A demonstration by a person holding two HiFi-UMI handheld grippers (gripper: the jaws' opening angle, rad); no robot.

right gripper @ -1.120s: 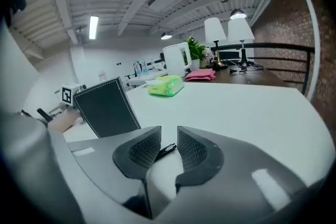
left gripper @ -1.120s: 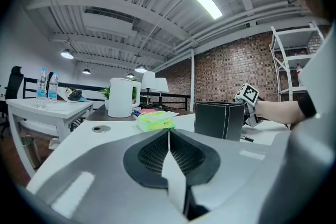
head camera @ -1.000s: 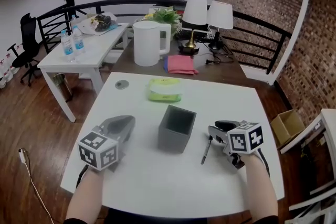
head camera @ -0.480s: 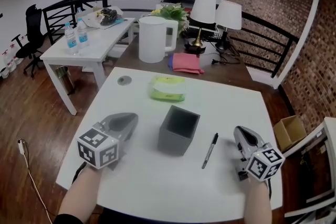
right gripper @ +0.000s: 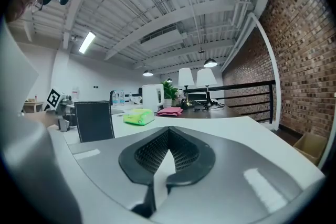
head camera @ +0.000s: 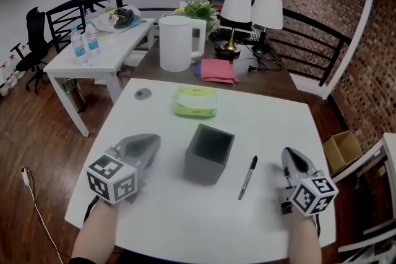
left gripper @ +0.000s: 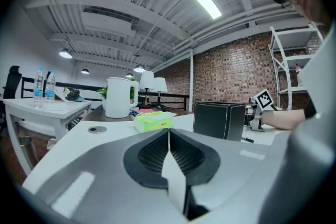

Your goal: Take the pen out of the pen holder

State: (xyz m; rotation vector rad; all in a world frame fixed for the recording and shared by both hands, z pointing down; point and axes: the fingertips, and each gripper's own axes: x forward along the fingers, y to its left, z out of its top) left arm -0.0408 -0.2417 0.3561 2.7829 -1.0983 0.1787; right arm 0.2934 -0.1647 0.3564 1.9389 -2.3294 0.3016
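A grey square pen holder (head camera: 209, 153) stands near the middle of the white table (head camera: 266, 114), seen also as a dark box in the left gripper view (left gripper: 219, 120) and the right gripper view (right gripper: 95, 120). A black pen (head camera: 248, 177) lies flat on the table to its right. My right gripper (head camera: 292, 157) rests right of the pen, apart from it, jaws shut with nothing between them (right gripper: 168, 140). My left gripper (head camera: 143, 144) sits left of the holder, also shut and empty (left gripper: 168, 140).
A green tissue pack (head camera: 195, 102) lies behind the holder, with a round grommet (head camera: 142, 94) at the table's far left. Beyond stand a white kettle (head camera: 178, 43), a pink cloth (head camera: 216, 70), two lamps (head camera: 237, 5) and a side table with bottles (head camera: 84, 41).
My right gripper let go of the pen, which now lies on the table, then drew away to the right and shut. The left gripper stayed where it was.
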